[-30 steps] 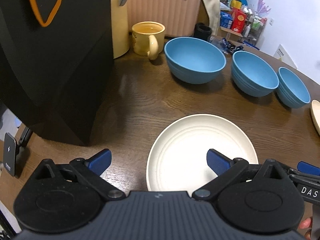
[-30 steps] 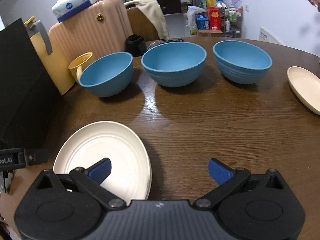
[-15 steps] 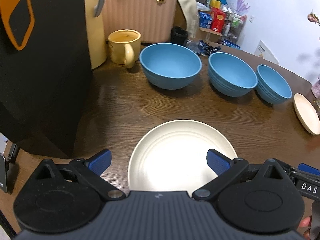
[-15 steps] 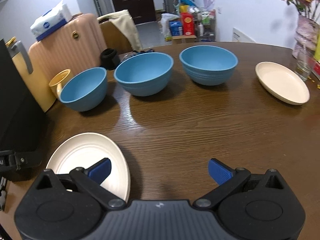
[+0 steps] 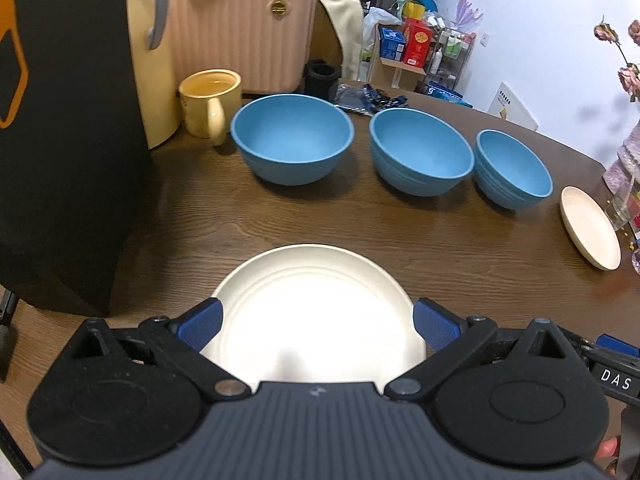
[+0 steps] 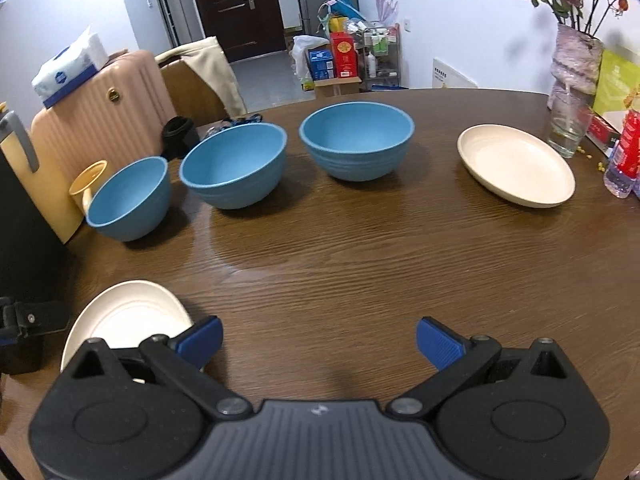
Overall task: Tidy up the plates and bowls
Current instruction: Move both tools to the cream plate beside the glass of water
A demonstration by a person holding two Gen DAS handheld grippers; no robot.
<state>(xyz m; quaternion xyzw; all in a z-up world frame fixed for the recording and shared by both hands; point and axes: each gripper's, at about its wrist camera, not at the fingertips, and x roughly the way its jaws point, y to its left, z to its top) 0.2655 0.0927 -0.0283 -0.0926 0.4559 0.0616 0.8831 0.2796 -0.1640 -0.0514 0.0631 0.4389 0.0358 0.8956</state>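
Observation:
Three blue bowls stand in a row across the wooden table: left bowl (image 5: 292, 138) (image 6: 128, 200), middle bowl (image 5: 420, 152) (image 6: 234, 164), right bowl (image 5: 514, 168) (image 6: 356, 140). A cream plate (image 5: 316, 312) (image 6: 128, 316) lies at the near side, right under my open, empty left gripper (image 5: 318, 326). A second cream plate (image 5: 590, 226) (image 6: 516, 164) lies at the far right. My right gripper (image 6: 318, 340) is open and empty above bare table, to the right of the near plate.
A black box (image 5: 68, 128) and a yellow jug (image 5: 154, 56) stand at the left, with a yellow mug (image 5: 210, 100) beside them. A pink suitcase (image 5: 240, 24) stands behind the table. A vase (image 6: 576, 60), a glass (image 6: 568, 130) and a bottle (image 6: 624, 156) stand at the right edge.
Both grippers have pulled back and risen, so more of the table shows, including the far right plate. Both stay open. No dish has moved.

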